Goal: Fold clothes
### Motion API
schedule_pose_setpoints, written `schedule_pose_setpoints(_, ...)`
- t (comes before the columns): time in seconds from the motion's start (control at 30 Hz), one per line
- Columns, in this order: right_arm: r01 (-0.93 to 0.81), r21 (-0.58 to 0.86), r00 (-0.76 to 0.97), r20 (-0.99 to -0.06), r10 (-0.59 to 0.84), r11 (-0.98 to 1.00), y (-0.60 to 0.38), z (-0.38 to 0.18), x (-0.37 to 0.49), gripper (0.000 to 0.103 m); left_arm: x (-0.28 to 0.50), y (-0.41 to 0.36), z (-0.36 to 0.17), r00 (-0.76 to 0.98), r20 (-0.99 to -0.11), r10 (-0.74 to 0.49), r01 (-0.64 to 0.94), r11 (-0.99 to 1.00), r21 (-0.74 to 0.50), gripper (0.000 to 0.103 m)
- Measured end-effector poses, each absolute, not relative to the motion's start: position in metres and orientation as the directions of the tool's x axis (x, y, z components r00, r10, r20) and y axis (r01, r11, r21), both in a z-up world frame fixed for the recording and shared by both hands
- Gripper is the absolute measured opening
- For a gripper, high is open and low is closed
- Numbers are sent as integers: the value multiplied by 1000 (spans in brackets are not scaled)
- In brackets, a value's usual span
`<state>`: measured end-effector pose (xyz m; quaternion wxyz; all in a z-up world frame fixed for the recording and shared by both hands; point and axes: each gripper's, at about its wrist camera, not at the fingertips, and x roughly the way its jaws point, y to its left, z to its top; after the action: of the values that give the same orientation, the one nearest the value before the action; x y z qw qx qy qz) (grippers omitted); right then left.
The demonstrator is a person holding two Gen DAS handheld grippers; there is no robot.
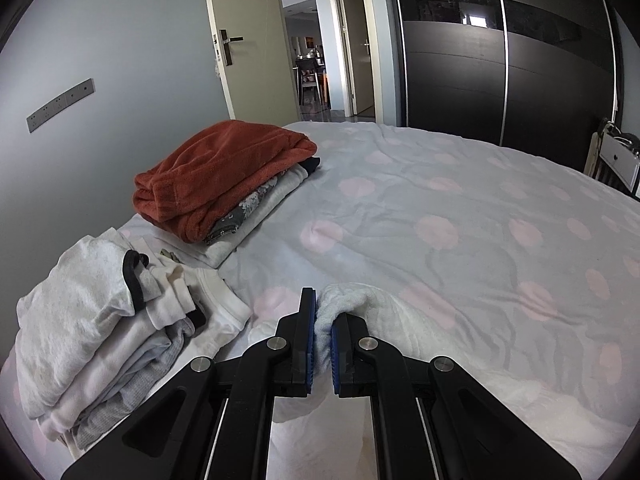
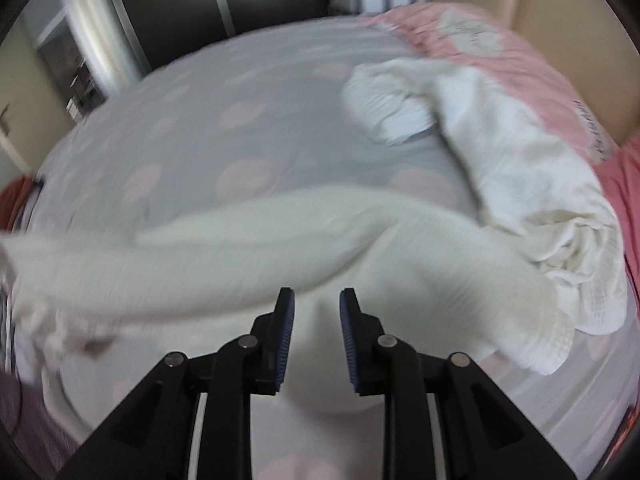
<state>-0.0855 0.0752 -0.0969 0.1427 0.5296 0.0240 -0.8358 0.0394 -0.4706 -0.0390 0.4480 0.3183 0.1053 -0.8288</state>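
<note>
Two grippers were presented over a bed [image 1: 460,208] covered by a grey sheet with pink dots. The left gripper [image 1: 323,320] was recorded with its fingers [image 1: 307,320] drawn narrow and clamped on a bunched edge of a white garment [image 1: 360,308], which was pinched between the blue pads. From that grip the cloth was seen trailing to the right and down across the near part of the bed.

The right gripper [image 2: 316,312] was recorded with its fingers [image 2: 285,320] set apart and nothing gripped between them; the same white garment [image 2: 520,208] was spread beneath and ahead of them, heaped toward the right edge of the bed against a pink cover [image 2: 560,92]. This view was blurred.

At the left edge of the bed, a pile of folded white clothes [image 1: 112,320] was located near the left gripper, and a second folded pile topped by a rust-red towel [image 1: 216,176] was located farther back. A broad uncluttered area of sheet was left open from the middle of the bed to its far and right edges. A dark wardrobe [image 1: 500,60] was positioned beyond the far edge.
</note>
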Motion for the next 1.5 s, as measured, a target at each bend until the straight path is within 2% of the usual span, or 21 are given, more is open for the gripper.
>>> schedule_pose_setpoints(0.1, 354, 93, -321, -923, -214, -931, 56, -99, -79, 24, 45, -468, -36, -416, -617, -668, 802, -589, 96, 7)
schedule_pose_setpoints(0.17, 416, 42, -293, -940, -177, -908, 44, -98, -73, 36, 49, -467, -34, -424, -615, -664, 801, -593, 88, 7)
schedule_pose_setpoints(0.23, 466, -2, -260, -956, -135, -885, 36, -101, -68, 41, 54, -469, -33, -428, -618, -659, 803, -591, 74, 7)
schedule_pose_setpoints(0.43, 416, -61, -217, -976, -33, -907, 55, -121, -67, 41, 58, -473, -34, -430, -635, -641, 809, -586, 43, 7)
schedule_pose_setpoints(0.5, 372, -39, -209, -977, -43, -927, 62, -125, -71, 39, 58, -473, -35, -430, -639, -638, 809, -586, 41, 7)
schedule_pose_setpoints(0.57, 344, -40, -217, -975, -38, -938, 65, -127, -72, 18, 58, -474, -36, -430, -642, -635, 808, -587, 39, 7)
schedule_pose_setpoints(0.67, 310, -41, -249, -968, -39, -950, 67, -125, -71, 6, 56, -474, -38, -426, -649, -630, 808, -588, 40, 7)
schedule_pose_setpoints(0.93, 181, -97, -447, -894, 6, -979, 90, -88, -59, 3, 57, -467, -34, -421, -630, -652, 811, -582, 61, 7)
schedule_pose_setpoints(1.2, 21, -20, -550, -835, 5, -1000, 115, -69, -62, 1, 69, -462, -22, -436, -593, -677, 827, -562, 34, 7)
schedule_pose_setpoints(1.3, 48, -4, -555, -831, -24, -999, 114, -70, -65, 1, 74, -457, -17, -446, -575, -686, 822, -568, 39, 7)
schedule_pose_setpoints(1.4, 158, 47, -474, -873, -117, -986, 101, -91, -72, 2, 76, -457, -18, -441, -583, -682, 821, -569, 44, 7)
schedule_pose_setpoints(1.5, 260, 21, -404, -906, -128, -965, 78, -105, -71, 8, 78, -458, -18, -438, -593, -676, 824, -566, 37, 7)
